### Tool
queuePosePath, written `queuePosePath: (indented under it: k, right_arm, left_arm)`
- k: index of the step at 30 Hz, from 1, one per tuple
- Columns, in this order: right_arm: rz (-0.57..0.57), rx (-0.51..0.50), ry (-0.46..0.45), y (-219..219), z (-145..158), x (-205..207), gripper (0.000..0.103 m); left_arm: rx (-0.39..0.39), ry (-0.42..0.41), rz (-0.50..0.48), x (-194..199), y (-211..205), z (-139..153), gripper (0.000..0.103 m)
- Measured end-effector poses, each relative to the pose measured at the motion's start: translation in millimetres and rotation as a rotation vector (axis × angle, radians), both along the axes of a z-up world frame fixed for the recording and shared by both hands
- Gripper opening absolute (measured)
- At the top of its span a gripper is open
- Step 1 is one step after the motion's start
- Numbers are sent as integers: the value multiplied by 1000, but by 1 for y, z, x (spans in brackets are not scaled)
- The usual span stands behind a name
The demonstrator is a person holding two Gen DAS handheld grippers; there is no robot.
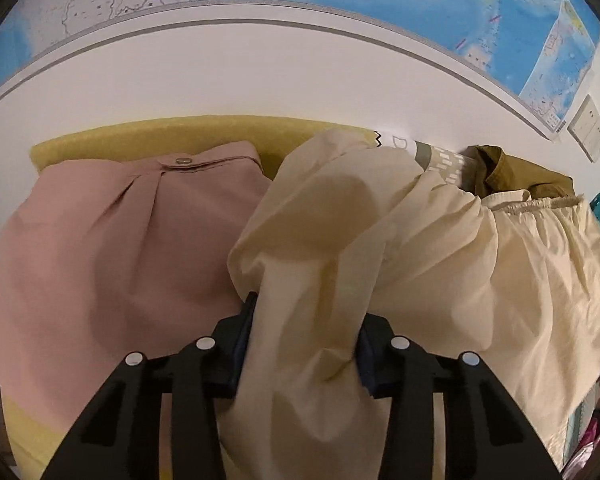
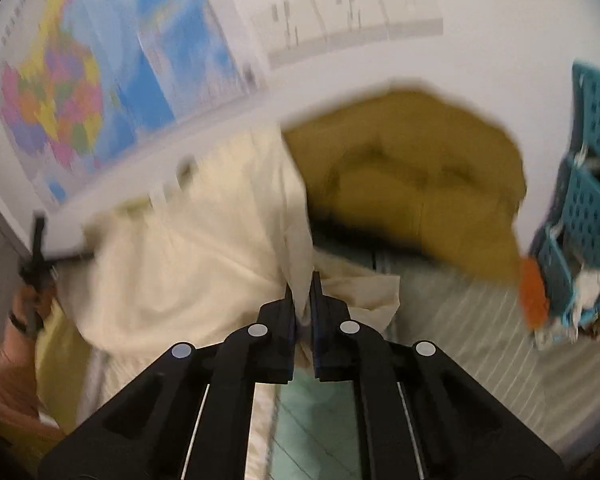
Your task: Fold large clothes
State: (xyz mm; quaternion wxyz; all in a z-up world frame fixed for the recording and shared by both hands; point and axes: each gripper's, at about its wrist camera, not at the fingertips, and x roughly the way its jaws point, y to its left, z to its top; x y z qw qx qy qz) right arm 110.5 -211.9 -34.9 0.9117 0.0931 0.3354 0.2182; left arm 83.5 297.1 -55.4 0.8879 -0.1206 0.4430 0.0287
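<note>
Cream garment (image 1: 440, 248) is hanging bunched and unfolded while I am gripping it in both my left hand-held gripper (image 1: 302, 344) and right hand-held gripper (image 2: 303, 300).

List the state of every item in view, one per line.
cream garment: bunched, gripped by both grippers
left gripper: closed on a thick cream fold
right gripper: shut on a thin cream edge
pink garment: spread flat, buttoned
olive garment: crumpled heap

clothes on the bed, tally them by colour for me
pink: 1, the skirt
cream: 1, the garment both grippers hold
olive: 1, the garment at the back
total: 3
</note>
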Motion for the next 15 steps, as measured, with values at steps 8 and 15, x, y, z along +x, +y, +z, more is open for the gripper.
queuePosePath:
  k: [8,15]
  right_arm:
    - [-67,-45,175,0,-61,30,46]
    - [-78,107,133,-34,-73,-18,81]
  left_arm:
    - [-61,-43,-13,-38,6,-1,68]
    - [-99,-124,-41,-110,26,3,83]
